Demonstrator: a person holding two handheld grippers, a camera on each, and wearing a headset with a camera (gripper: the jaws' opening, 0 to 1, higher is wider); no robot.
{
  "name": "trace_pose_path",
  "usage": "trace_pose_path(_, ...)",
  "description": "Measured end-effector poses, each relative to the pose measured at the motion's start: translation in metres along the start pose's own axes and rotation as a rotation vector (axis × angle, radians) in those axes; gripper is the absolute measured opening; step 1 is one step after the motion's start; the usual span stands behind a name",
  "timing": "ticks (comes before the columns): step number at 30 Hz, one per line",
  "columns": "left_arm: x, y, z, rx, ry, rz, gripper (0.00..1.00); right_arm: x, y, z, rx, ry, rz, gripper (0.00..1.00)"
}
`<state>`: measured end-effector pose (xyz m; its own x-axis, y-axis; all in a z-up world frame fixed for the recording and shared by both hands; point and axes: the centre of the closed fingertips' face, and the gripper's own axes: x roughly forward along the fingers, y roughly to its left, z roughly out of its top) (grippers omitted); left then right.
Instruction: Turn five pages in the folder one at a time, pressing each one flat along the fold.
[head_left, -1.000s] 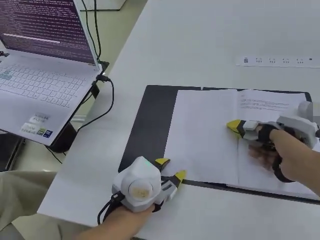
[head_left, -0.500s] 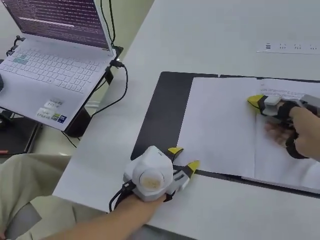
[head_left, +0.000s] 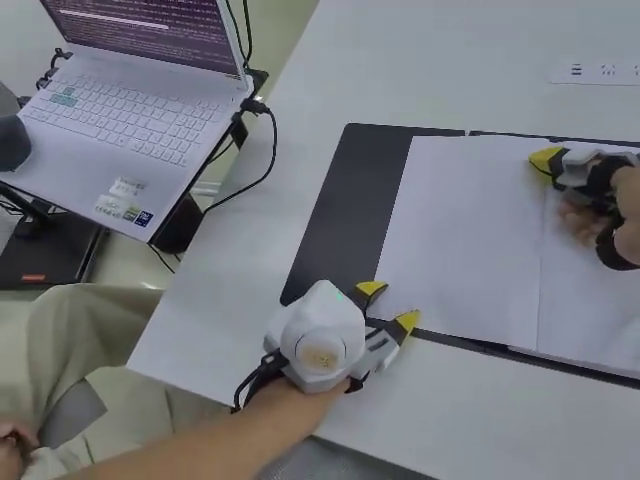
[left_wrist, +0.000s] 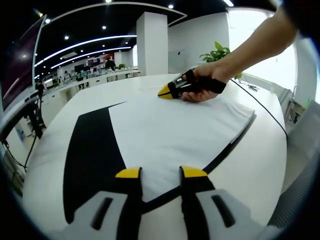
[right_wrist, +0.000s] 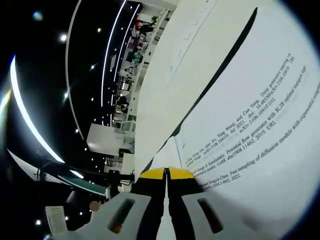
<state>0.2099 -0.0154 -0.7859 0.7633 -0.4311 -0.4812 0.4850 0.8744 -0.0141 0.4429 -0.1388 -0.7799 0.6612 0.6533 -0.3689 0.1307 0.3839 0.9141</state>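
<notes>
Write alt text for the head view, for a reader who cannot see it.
An open folder with white pages lies on a white table. The left gripper, open, sits at the folder's near edge, and the right gripper, shut, rests on them near the fold. A laptop stands at the upper left.

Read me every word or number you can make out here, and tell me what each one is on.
"Fast sampling of diffusion models with exponential": page, right gripper view.
"Potential flow generator with": same page.
"arXiv:2106.10410, Jul 2021": same page.
Laptop screen text and stickers: too small to read.
Power strip marks: too small to read.
</notes>
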Motion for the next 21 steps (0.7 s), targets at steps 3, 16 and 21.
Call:
trace_pose_path(3, 0.000, 0.000, 0.000, 0.000, -0.001, 0.001, 0.28, 0.005, 0.001, 0.010, 0.033, -0.037, 0.006, 0.00)
trace_pose_path(16, 0.001, 0.000, 0.001, -0.007, -0.007, 0.003, 0.28, 0.012, 0.003, 0.028, 0.118, -0.126, 0.017, 0.00)
trace_pose_path(21, 0.001, -0.001, 0.001, -0.007, -0.004, 0.003, 0.28, 0.006, 0.003, 0.019, 0.106, -0.076, 0.014, 0.00)
